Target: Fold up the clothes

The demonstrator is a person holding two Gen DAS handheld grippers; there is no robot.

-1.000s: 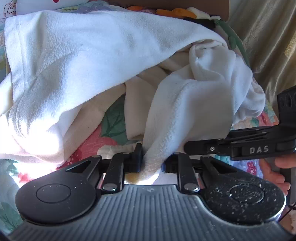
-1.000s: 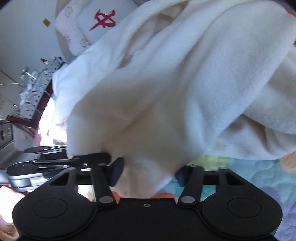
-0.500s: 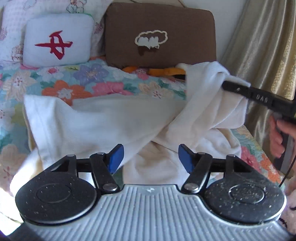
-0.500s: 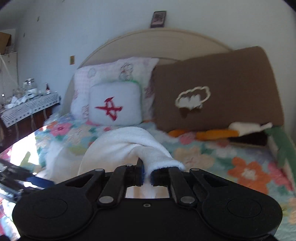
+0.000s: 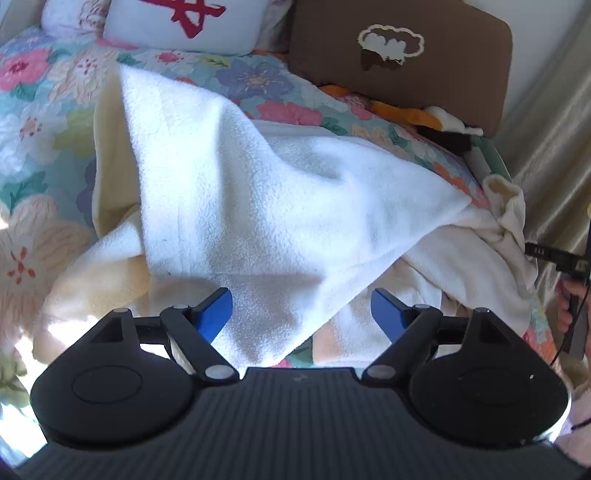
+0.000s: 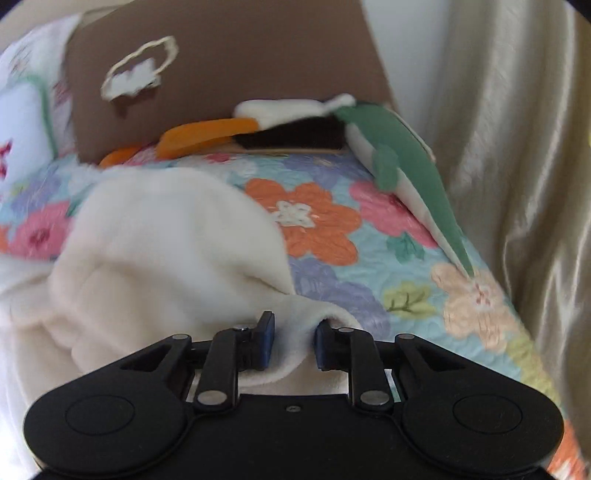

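A white fleece garment (image 5: 266,206) lies spread and partly folded on the floral bedspread (image 5: 44,110). My left gripper (image 5: 301,312) is open with blue pads wide apart, hovering just above the garment's near fold, holding nothing. My right gripper (image 6: 291,343) has its jaws partly closed on a fold of the same garment (image 6: 166,251) near the bed's right side; cloth sits between the pads. The right gripper's tip also shows in the left wrist view (image 5: 554,254) at the garment's right edge.
A brown cushion (image 5: 399,55) and a white pillow with a red character (image 5: 184,22) stand at the headboard. Orange, black and green plush items (image 6: 295,129) lie by the cushion. A beige curtain (image 6: 498,147) hangs along the bed's right side.
My left gripper let go of the garment and opened wide. My right gripper carried its held fold down and right to the bed's edge, and its jaws have spread slightly.
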